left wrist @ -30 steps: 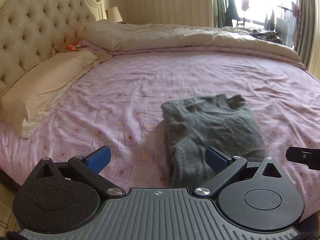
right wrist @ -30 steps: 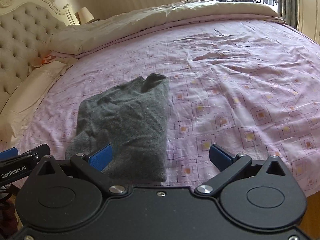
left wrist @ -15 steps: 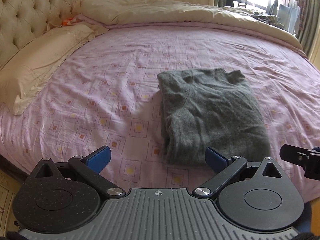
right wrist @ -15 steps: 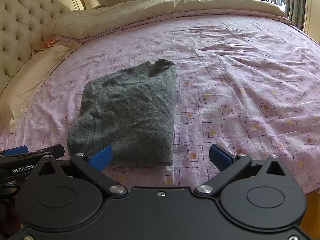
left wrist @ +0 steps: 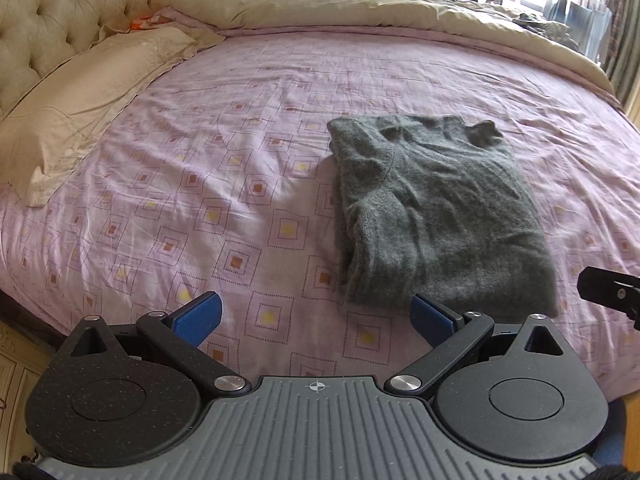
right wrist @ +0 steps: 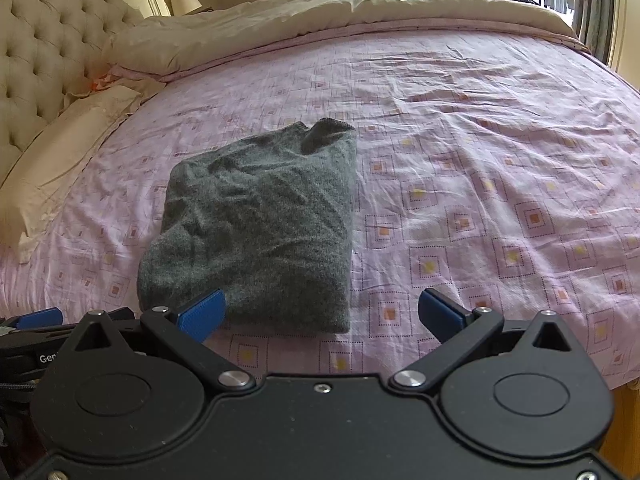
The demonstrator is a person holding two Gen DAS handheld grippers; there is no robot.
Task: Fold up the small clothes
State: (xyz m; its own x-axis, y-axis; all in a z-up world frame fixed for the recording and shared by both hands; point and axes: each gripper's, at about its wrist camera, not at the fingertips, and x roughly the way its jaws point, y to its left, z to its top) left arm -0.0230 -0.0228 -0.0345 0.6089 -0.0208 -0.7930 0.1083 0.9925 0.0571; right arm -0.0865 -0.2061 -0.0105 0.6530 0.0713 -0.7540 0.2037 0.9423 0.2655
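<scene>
A grey knitted garment lies folded into a rough rectangle on the pink patterned bedsheet, near the bed's front edge. My left gripper stands open above the sheet, just in front of the garment's near left corner, with nothing between its blue pads. Wide open too, my right gripper hovers in front of the garment's near right corner and holds nothing. The right gripper's tip shows at the right edge of the left wrist view.
A tufted beige headboard and a cream pillow fill the left side. A rolled beige duvet runs along the far side. Clothes hang by the window at the back right. The bed's front edge drops off below the grippers.
Both grippers have pulled back and risen from the garment, staying open; one second ago their inner pads overlapped its near edge, now the whole garment lies in view ahead.
</scene>
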